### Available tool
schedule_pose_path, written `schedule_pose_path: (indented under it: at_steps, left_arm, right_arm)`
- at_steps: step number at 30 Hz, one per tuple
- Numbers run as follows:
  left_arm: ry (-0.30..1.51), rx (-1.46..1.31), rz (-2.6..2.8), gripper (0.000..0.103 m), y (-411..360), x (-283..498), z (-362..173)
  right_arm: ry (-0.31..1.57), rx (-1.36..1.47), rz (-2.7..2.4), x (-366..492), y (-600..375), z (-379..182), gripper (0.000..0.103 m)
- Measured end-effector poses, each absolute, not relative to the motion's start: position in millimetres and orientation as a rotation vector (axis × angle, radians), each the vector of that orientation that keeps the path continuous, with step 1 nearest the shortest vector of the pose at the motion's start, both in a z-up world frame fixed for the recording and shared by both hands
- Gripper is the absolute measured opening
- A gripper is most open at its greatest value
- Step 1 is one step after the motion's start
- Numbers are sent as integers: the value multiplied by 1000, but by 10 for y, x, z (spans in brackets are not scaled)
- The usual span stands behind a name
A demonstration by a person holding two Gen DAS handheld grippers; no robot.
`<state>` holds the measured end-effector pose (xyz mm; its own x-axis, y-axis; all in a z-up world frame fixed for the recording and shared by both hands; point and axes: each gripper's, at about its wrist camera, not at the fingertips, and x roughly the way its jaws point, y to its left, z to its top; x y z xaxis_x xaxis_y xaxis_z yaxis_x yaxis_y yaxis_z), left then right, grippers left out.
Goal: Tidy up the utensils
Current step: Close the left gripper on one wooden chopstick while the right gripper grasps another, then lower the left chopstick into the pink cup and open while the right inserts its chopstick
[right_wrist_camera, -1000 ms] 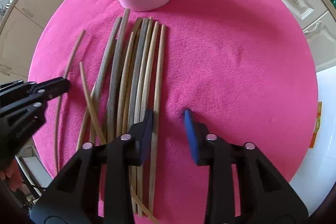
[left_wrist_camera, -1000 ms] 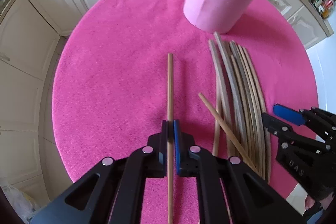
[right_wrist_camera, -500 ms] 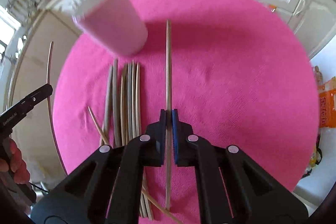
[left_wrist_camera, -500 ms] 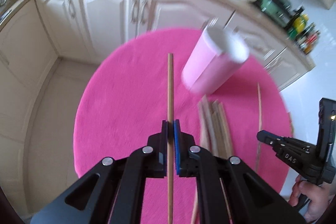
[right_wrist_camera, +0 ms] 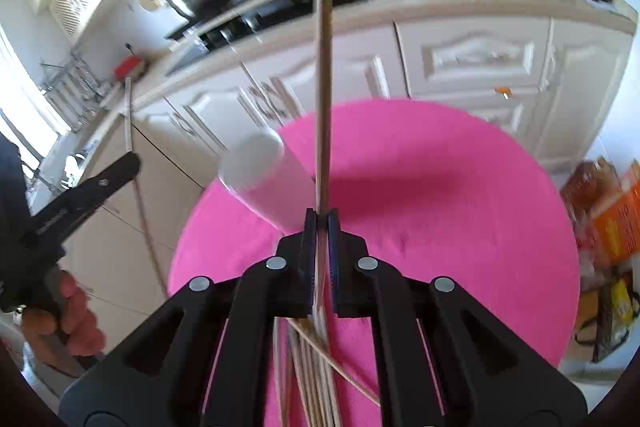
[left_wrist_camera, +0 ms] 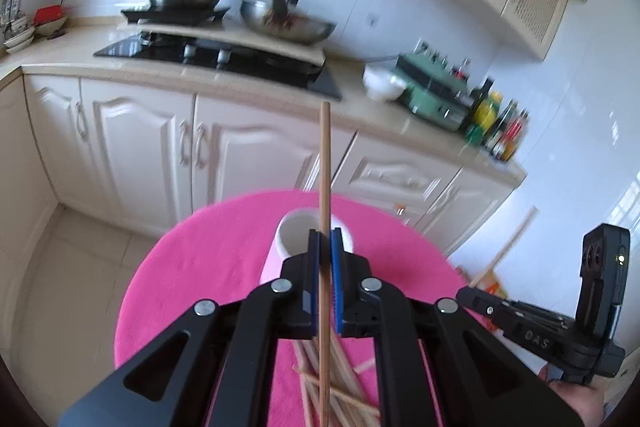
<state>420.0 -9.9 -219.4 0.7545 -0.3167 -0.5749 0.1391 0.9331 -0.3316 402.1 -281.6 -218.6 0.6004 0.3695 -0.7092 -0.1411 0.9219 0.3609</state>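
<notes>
Left gripper (left_wrist_camera: 325, 251) clamped shut on one wooden chopstick (left_wrist_camera: 325, 163), raised clear of the pink round counter (left_wrist_camera: 192, 259), stick tip pointing up and away toward the kitchen cabinets (left_wrist_camera: 140, 147). Right gripper (right_wrist_camera: 320, 227) likewise closed tight on a second chopstick (right_wrist_camera: 322, 99), also lifted. Pale pink cup (left_wrist_camera: 310, 231) upright on the counter, open mouth just beyond and below the left gripper; seen from the right wrist, the same cup lies left of the held stick. Remaining chopsticks (right_wrist_camera: 312, 367) loose in a rough bundle on the counter beneath both grippers, one lying crosswise over the rest.

Likely step: carrying each stick to the cup and dropping it in. Best done by tipping each stick closer to vertical, lower end centred over the cup mouth, one gripper at a time to avoid crossing sticks or knocking the light cup over. Release only once the lower end sits inside the rim.
</notes>
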Motion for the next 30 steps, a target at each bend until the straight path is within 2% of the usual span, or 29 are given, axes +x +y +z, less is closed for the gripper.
schedule_pose_path:
  at_steps: [16,30]
  left_arm:
    - [466,-299,-145,6,-284,4931,-1809]
    - [463,-274,-46,6,-290,5349,-2307]
  right_arm:
    - [741,281,516,4710,-2755,-1326,6]
    - [852,248,571,5128,-2483,-1908,6]
